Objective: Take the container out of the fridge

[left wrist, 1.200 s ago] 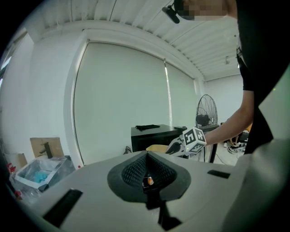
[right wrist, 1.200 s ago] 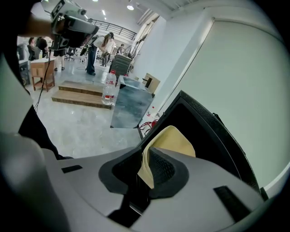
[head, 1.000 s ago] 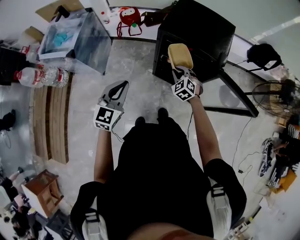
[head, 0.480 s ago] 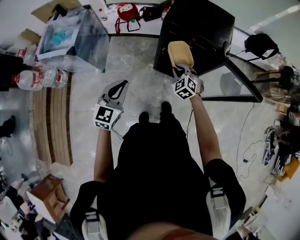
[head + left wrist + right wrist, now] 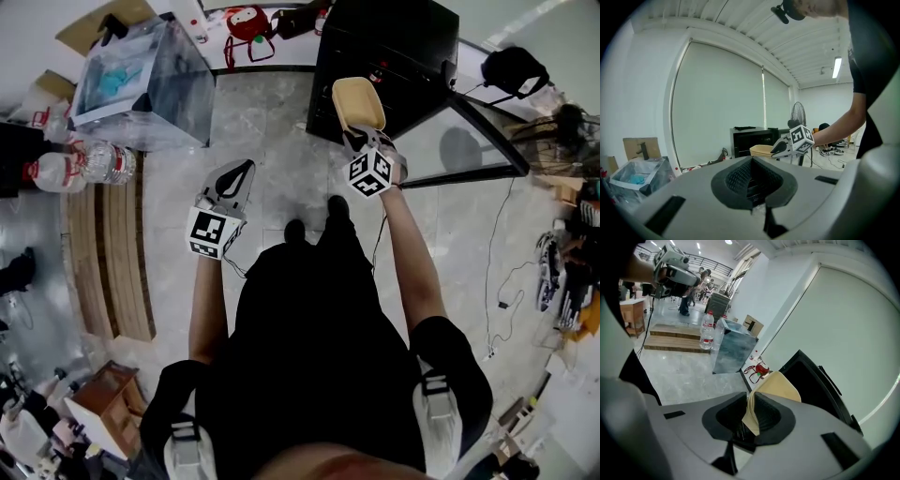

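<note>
A beige plastic container (image 5: pixel 359 103) is clamped by its rim in my right gripper (image 5: pixel 360 138), in the air in front of the black fridge (image 5: pixel 394 47). The fridge's glass door (image 5: pixel 469 141) stands swung open to the right. In the right gripper view the container's (image 5: pixel 780 385) edge sits pinched between the pads (image 5: pixel 751 411), with the fridge (image 5: pixel 820 385) beyond. My left gripper (image 5: pixel 246 169) hangs to the left over the floor, jaws together and empty. The left gripper view shows the container (image 5: pixel 761 150) and the fridge (image 5: pixel 750 140) ahead.
A clear bin (image 5: pixel 141 80) with blue stuff in it stands at the upper left, beside water bottles (image 5: pixel 84 164) and a low wooden platform (image 5: pixel 103 244). A red bag (image 5: pixel 248 21) lies by the wall. Cables (image 5: pixel 502 281) run over the floor at the right.
Both grippers and the person have drawn back from the fridge, which now sits higher in the head view. The container stays gripped in the right gripper. The left gripper's jaws look unchanged.
</note>
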The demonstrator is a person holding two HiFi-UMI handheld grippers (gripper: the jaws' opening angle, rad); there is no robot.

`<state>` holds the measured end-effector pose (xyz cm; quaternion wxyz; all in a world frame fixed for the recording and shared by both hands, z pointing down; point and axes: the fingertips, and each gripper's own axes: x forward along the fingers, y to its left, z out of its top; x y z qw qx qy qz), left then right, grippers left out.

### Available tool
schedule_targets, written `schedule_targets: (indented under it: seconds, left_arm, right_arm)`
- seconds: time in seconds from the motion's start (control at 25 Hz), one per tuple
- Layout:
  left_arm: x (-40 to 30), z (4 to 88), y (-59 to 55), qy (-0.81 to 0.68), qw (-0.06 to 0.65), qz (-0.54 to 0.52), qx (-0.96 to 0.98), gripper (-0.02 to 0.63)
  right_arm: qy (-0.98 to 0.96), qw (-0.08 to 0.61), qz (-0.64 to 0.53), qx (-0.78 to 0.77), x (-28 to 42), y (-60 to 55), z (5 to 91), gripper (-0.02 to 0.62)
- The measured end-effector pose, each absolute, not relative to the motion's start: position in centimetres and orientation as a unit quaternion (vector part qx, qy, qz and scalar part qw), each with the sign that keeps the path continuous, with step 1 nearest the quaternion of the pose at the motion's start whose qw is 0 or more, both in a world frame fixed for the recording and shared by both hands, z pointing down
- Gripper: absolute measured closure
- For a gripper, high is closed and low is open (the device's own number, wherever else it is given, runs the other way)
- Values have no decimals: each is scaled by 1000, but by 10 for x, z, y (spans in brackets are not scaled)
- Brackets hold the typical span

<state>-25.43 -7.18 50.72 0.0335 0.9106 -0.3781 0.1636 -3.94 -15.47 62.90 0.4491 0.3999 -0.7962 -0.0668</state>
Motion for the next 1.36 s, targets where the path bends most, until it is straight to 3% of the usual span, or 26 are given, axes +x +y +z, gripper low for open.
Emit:
schedule_targets:
  seconds: [1.36]
  left_arm:
    - [-252,505,-70,-321,19,162,933,589]
  right_arm:
    - [-772,454,-51,442,-33,-131,628,546]
